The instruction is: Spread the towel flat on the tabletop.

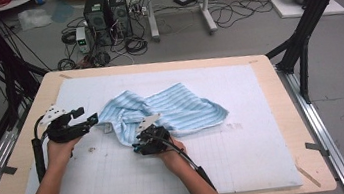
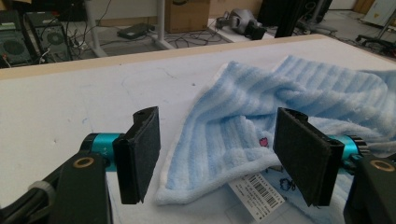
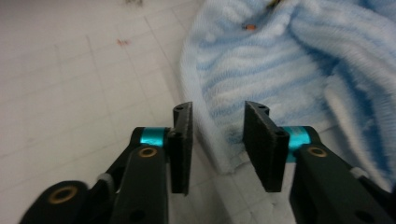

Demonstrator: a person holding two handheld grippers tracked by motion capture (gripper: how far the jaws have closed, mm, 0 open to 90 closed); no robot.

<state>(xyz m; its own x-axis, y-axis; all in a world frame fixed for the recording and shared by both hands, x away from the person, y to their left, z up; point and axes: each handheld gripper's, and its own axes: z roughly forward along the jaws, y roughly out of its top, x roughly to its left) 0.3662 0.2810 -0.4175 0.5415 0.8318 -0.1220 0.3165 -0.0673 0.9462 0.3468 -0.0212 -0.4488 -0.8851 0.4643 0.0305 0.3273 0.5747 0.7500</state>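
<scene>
- Both tongs are spread, and neither one pinches anything: my left gripper (image 1: 93,120) has its jaws wide apart beside the left corner of the towel (image 1: 171,108), and my right gripper (image 1: 140,142) has a narrower gap at the towel's near edge.
- From the left gripper view, that corner (image 2: 180,193) lies flat between the two black jaws, not yet clamped; a white label with a barcode (image 2: 258,193) sticks out from under it.
- From the right gripper view, the right gripper (image 3: 217,140) hangs over the hem of the towel (image 3: 280,79), with the cloth edge running into the gap between the pads.
- I judge the work (it looks like spreading or folding the towel) to be at its start: the towel lies crumpled and twisted near the middle of the white board (image 1: 249,162), one part bunched over another, and both grips are yet to be made.
- Left to do, as far as I can tell: close on the corner and the hem, lift, then straighten the cloth.
- To the touch the towel would be soft, fluffy terry, pale blue with white stripes, limp and rumpled in shape.
- Beneath it, the board is smooth, flat and faintly gridded, resting on a pale wooden table (image 1: 289,86).
</scene>
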